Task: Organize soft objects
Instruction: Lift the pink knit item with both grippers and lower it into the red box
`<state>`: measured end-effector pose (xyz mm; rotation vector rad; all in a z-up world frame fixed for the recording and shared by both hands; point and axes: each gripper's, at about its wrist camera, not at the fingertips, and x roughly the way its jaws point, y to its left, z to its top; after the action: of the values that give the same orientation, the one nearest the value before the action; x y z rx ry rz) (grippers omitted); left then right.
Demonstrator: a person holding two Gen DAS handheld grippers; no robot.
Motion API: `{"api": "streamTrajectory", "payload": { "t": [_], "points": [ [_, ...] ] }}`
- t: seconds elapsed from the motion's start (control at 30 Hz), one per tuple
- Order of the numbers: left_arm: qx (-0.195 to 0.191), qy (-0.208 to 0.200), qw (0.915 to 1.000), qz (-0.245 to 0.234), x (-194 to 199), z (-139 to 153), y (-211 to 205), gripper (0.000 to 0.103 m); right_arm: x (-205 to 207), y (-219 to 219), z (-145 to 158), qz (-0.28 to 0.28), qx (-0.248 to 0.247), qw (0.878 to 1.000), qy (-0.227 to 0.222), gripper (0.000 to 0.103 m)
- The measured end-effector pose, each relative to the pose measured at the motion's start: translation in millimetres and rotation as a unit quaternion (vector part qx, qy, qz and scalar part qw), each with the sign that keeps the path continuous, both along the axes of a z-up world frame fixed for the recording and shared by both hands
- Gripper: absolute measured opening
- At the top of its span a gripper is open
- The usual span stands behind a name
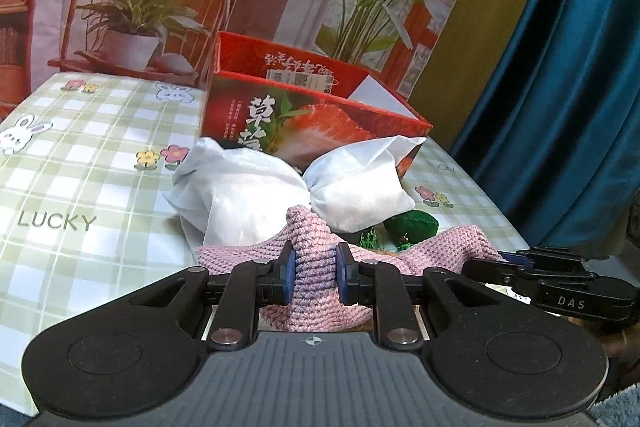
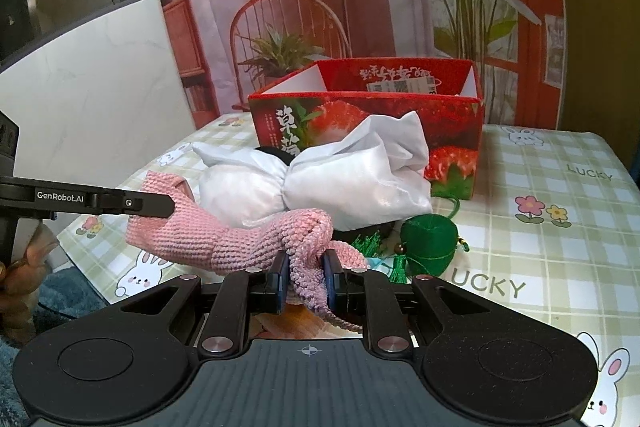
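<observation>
A pink knitted piece [image 1: 314, 267] lies at the near edge of the table, stretched between both grippers. My left gripper [image 1: 315, 273] is shut on one bunched end of it. My right gripper [image 2: 306, 277] is shut on the other end of the pink knit [image 2: 240, 239], and shows as a black arm at the right of the left wrist view. Just behind the knit lies a white fabric bundle [image 1: 288, 187], tied in the middle [image 2: 320, 183]. A green pouch with tassels [image 2: 430, 241] sits beside it to the right [image 1: 412, 225].
An open red strawberry box [image 2: 368, 123] stands behind the bundle [image 1: 312, 99] on the green checked tablecloth [image 1: 80, 167]. A printed backdrop hangs behind; a blue curtain [image 1: 560, 67] is on the right. A hand [image 2: 20, 267] holds the left gripper's handle.
</observation>
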<state>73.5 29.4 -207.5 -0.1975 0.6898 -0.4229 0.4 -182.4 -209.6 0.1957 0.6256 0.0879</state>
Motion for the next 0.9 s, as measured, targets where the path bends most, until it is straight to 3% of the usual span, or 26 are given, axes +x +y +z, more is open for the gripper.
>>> {"api": "streamTrajectory", "payload": {
  "t": [0.3,0.53,0.7,0.9],
  "points": [
    [0.028,-0.054,0.9977,-0.03,48.8,51.6,-11.4,0.021,33.2,-16.9,33.1,0.01,-0.034,0.999,-0.038,0.017],
    [0.004,-0.047,0.9982,-0.036,113.3,87.6,-20.9,0.021,88.9,-54.0,72.3,-0.01,-0.058,0.994,-0.093,0.017],
    [0.007,-0.05,0.9984,-0.027,158.3,94.7,-31.7,0.021,134.5,-73.0,82.2,-0.024,-0.078,0.991,-0.104,0.017],
    [0.01,-0.024,0.9997,-0.006,213.8,81.8,-36.3,0.021,183.3,-92.0,69.3,-0.059,-0.044,0.994,-0.079,0.017]
  ]
}}
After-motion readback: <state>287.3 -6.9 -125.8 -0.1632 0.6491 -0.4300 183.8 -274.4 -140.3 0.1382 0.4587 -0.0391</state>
